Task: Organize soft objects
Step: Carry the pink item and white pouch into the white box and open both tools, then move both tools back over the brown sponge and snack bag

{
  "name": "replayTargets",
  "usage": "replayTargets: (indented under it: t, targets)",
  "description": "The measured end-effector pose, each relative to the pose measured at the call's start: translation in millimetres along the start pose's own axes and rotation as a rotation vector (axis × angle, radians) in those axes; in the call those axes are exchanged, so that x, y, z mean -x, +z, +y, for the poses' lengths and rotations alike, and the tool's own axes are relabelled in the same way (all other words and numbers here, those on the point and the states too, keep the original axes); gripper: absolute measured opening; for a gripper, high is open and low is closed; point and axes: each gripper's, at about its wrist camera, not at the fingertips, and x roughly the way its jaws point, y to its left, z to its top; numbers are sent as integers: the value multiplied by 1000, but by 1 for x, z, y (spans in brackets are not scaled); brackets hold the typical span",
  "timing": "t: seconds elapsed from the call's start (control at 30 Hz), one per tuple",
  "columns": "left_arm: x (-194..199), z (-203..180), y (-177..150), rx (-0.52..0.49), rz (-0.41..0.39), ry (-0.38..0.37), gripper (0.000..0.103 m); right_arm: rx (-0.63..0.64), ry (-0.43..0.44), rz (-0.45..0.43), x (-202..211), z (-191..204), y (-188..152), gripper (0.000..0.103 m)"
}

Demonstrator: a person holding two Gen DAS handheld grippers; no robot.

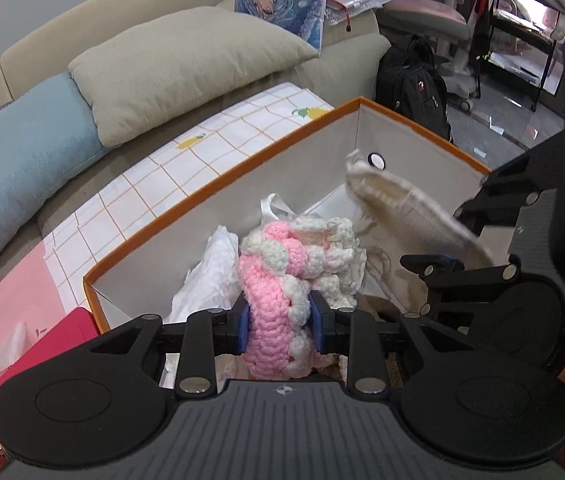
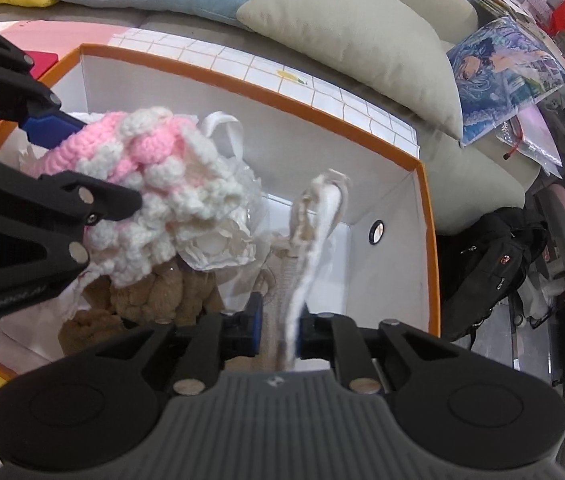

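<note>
My left gripper (image 1: pixel 278 320) is shut on a pink and white crocheted piece (image 1: pixel 282 272) and holds it above the orange-rimmed white box (image 1: pixel 242 168). In the right wrist view the crocheted piece (image 2: pixel 150 184) hangs at the left, between the left gripper's fingers (image 2: pixel 94 200). My right gripper (image 2: pixel 280 328) is shut on a cream knitted pouch (image 2: pixel 314 232), held over the box (image 2: pixel 426 240). The pouch (image 1: pixel 402 208) and right gripper (image 1: pixel 442 264) show at the right of the left wrist view. A brown plush (image 2: pixel 154 296) and white plastic bags (image 2: pixel 218 248) lie in the box.
The box stands on a checked cloth (image 1: pixel 186 160) on a sofa with a beige cushion (image 1: pixel 186 68) and a blue cushion (image 1: pixel 22 160). A red box (image 1: pixel 58 340) lies left of it. A black backpack (image 1: pixel 414 84) and a pink chair (image 1: pixel 434 20) stand beyond.
</note>
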Motion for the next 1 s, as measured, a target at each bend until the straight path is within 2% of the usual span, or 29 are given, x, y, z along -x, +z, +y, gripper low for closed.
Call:
replayTargets:
  t: [0.07, 0.2, 0.37, 0.43, 0.53, 0.73, 0.83, 1.0]
  targets:
    - [0, 1, 0, 5, 0, -9, 37, 7, -7, -5, 2, 0, 0, 36]
    - [6, 3, -1, 12, -15, -23, 52, 20, -36, -19, 8, 0, -2, 47]
    - [20, 9, -4, 45, -70, -44, 64, -11, -85, -54, 18, -3, -1, 72]
    - [25, 9, -3, 43, -88, -42, 73, -21, -103, -75, 25, -3, -2, 77]
    - [36, 9, -2, 32, -123, -33, 79, -12, -147, -98, 33, 1, -3, 78]
    - [60, 12, -10, 77, -196, -42, 79, -72, -197, -164, 56, 6, -7, 82]
    - [73, 12, -16, 76, -229, -39, 79, -97, -217, -175, 64, 16, -9, 89]
    - [87, 12, -25, 42, -232, -10, 79, -103, -243, -188, 78, 37, -13, 90]
